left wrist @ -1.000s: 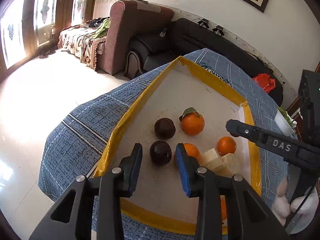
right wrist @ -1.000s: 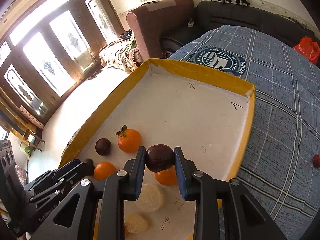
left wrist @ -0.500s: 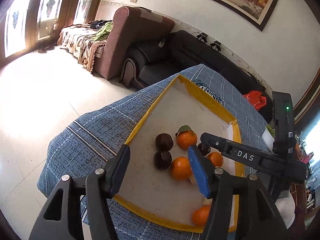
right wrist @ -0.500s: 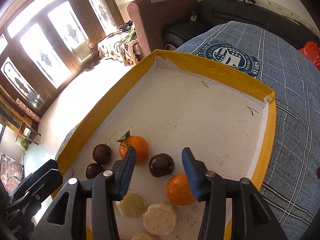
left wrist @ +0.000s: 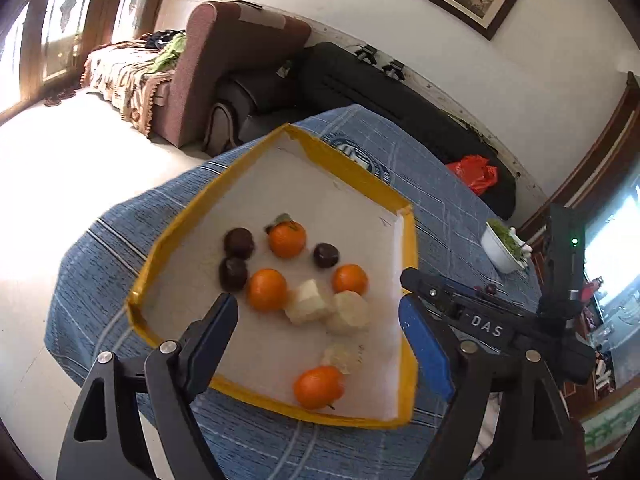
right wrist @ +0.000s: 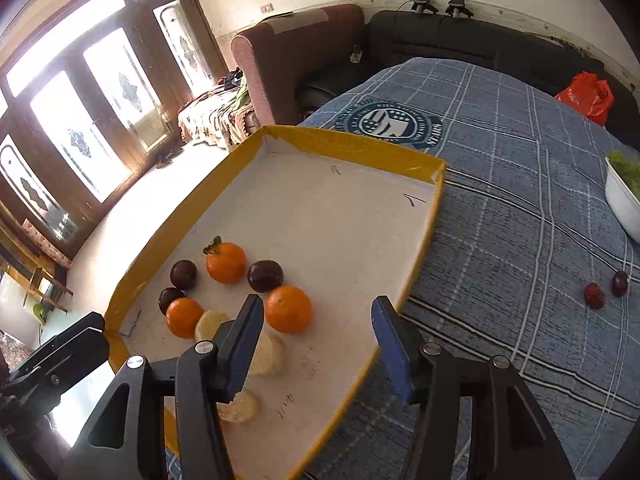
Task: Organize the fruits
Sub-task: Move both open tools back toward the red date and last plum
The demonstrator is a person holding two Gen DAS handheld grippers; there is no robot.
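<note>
A yellow-edged white tray [left wrist: 408, 288] [right wrist: 352, 144] lies on the blue plaid cloth. In it lie several oranges [left wrist: 267, 289] [right wrist: 289, 309], three dark plums [left wrist: 326, 255] [right wrist: 265, 276] and pale peeled fruit pieces [left wrist: 347, 312] [right wrist: 269, 354]. My left gripper [left wrist: 320, 344] is open and empty, raised over the tray's near edge. My right gripper [right wrist: 318, 344] is open and empty, above the tray's near right part. The right gripper also shows in the left wrist view [left wrist: 460, 296]. Two small dark fruits [right wrist: 606, 290] lie on the cloth outside the tray.
A white bowl with greens [left wrist: 504, 246] [right wrist: 624, 196] stands on the cloth right of the tray. A red bag [right wrist: 586, 92] lies at the table's far side. Sofas [left wrist: 240, 68] stand behind. The table's left edge drops to the floor.
My right gripper opened and let its plum go into the tray beside the oranges, then drew back. My left gripper opened wide and rose back from the tray.
</note>
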